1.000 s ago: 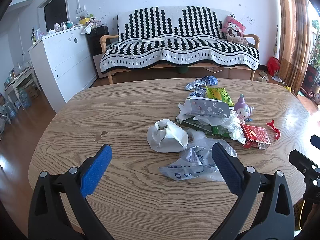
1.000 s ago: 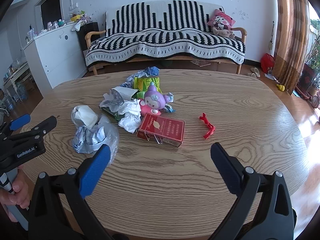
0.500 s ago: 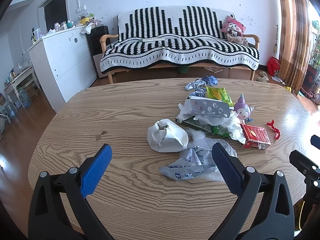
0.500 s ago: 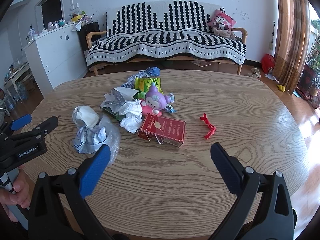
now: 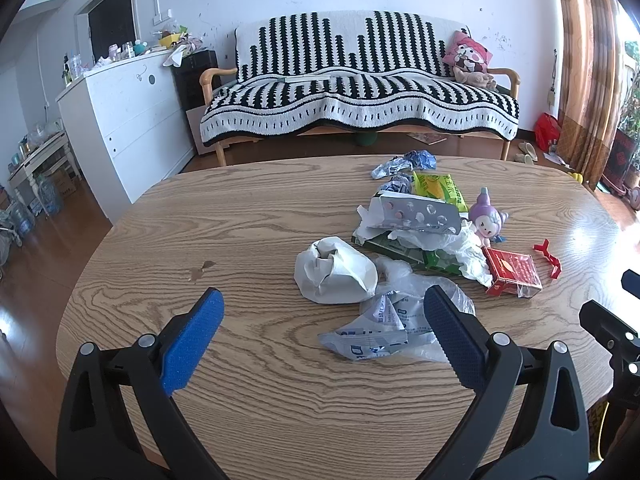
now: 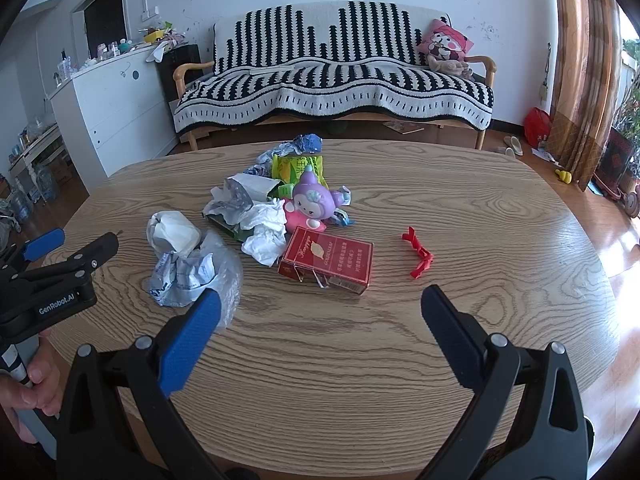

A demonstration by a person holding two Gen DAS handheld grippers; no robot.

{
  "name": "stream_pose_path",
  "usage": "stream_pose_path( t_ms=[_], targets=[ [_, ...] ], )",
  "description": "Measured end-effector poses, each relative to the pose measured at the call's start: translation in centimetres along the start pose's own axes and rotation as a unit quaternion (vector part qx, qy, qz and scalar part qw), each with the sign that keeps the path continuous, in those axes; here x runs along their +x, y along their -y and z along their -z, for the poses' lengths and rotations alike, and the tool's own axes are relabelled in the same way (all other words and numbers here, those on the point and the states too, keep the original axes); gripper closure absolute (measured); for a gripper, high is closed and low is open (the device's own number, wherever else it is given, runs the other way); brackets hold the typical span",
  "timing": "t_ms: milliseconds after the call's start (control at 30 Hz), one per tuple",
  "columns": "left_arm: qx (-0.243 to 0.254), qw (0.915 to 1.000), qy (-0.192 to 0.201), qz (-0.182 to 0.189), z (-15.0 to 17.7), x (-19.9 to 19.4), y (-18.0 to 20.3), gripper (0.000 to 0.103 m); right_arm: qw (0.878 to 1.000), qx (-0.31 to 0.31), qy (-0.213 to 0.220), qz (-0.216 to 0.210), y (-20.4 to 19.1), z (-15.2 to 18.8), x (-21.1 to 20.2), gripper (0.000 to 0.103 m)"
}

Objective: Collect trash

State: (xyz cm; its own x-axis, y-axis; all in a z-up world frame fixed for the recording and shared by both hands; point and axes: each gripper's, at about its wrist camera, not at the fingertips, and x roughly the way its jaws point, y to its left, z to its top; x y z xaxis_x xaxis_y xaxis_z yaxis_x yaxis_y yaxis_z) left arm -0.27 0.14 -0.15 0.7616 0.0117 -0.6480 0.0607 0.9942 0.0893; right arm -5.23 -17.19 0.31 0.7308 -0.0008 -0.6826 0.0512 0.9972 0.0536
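A heap of trash lies mid-table: a crumpled white paper cup [image 5: 334, 270] [image 6: 173, 232], a clear plastic bag [image 5: 396, 320] [image 6: 196, 272], white tissues [image 6: 264, 232], a silver blister pack [image 5: 416, 214], a green snack packet [image 5: 440, 190] [image 6: 298, 166], blue-silver wrappers [image 5: 404, 162] and a red cigarette box [image 5: 512, 272] [image 6: 326, 260]. My left gripper [image 5: 320, 320] is open and empty, hovering just before the bag. My right gripper [image 6: 320, 314] is open and empty, in front of the red box.
A purple toy figure [image 6: 314, 204] [image 5: 486, 222] stands in the heap. A red plastic clip [image 6: 418, 252] [image 5: 548, 256] lies to the right. The oval wooden table [image 6: 460, 200] faces a striped sofa [image 5: 360, 92] and a white cabinet [image 5: 124, 120].
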Motion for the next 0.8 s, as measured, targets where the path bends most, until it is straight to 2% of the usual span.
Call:
stream_pose_path(
  t_ms=[267, 400, 667, 733, 800],
  targets=[
    [-0.004, 1.0, -0.002, 0.002, 0.0, 0.1, -0.3, 0.006, 1.0, -0.001, 0.0, -0.001, 0.0, 0.0, -0.1, 0.006],
    [-0.027, 0.9994, -0.021, 0.003, 0.1, 1.3, -2.3, 0.006, 1.0, -0.005, -0.004, -0.01, -0.4, 0.1, 0.2, 0.006],
    [-0.107, 0.99, -0.086, 0.031, -0.4, 5.0, -7.8, 0.006, 0.99, 0.007, -0.057, -0.13, -3.7, 0.4, 3.7, 0.006],
    [-0.127, 0.9867, -0.094, 0.039, -0.5, 5.7, -8.7, 0.006, 0.985, 0.014, -0.073, -0.154, -4.8, 0.3, 5.3, 0.006],
    [-0.136, 0.9853, -0.096, 0.037, -0.6, 6.3, -9.1, 0.006, 0.984, 0.014, -0.08, -0.158, -6.1, 0.2, 6.3, 0.009]
  ],
)
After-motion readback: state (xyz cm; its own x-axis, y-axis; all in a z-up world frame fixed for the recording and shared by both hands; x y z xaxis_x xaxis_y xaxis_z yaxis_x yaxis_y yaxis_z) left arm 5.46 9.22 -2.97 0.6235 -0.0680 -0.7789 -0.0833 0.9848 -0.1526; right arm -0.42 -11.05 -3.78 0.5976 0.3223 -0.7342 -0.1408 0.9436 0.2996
